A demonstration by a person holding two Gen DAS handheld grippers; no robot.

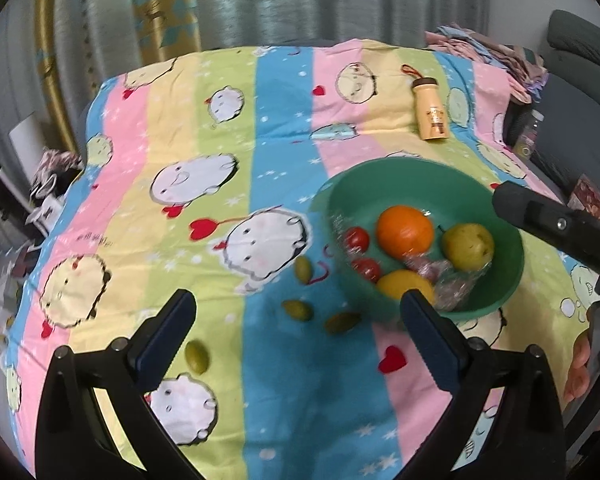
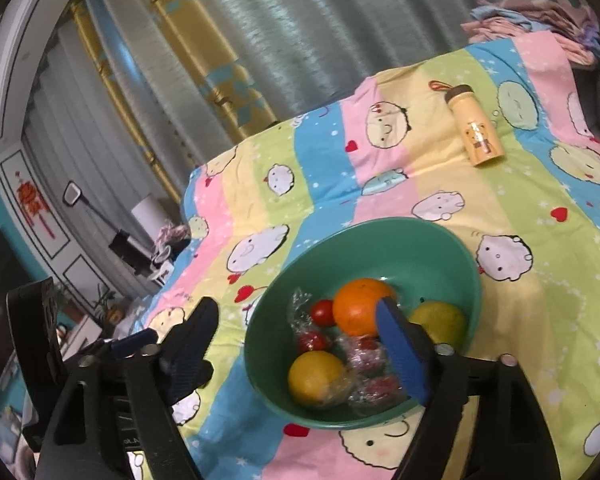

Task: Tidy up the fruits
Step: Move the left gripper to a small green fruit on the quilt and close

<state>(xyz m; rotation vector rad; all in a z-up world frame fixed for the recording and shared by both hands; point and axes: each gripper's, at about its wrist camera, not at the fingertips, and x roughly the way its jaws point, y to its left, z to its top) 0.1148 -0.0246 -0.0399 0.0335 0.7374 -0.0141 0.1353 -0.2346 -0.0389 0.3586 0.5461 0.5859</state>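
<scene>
Nearest the left gripper (image 1: 296, 336), both jaws stand spread wide with nothing between the pads, and the tool angles down toward the striped cloth (image 1: 260, 380). One green olive-like fruit (image 1: 197, 356) lies just inside the left jaw's tip; three more lie ahead between the jaws: one (image 1: 297, 309) central, one (image 1: 342, 322) toward the right jaw, one (image 1: 303, 268) farther ahead. Judged from the task, these four loose fruits remain to be collected, and the wide jaws suit an approach to any of them. Ahead and right of the left gripper sits the green bowl (image 1: 420, 176), its near wall just beyond the right jaw's tip. It holds an orange (image 1: 405, 232), a pear (image 1: 468, 246), a lemon (image 1: 400, 284), small tomatoes (image 1: 357, 239) and crumpled plastic wrap (image 1: 456, 284); the bowl appears to serve as the collection point. The right gripper (image 2: 296, 320) hangs above the bowl's near rim, jaws apart and empty: its left jaw stands over the cloth outside the bowl, its right jaw over the bowl's interior in front of the orange. Part of the right gripper's body shows at the right edge of the left wrist view, beside the bowl. Farthest ahead, well beyond the bowl, a yellow bottle (image 1: 430, 110) lies on its side.
</scene>
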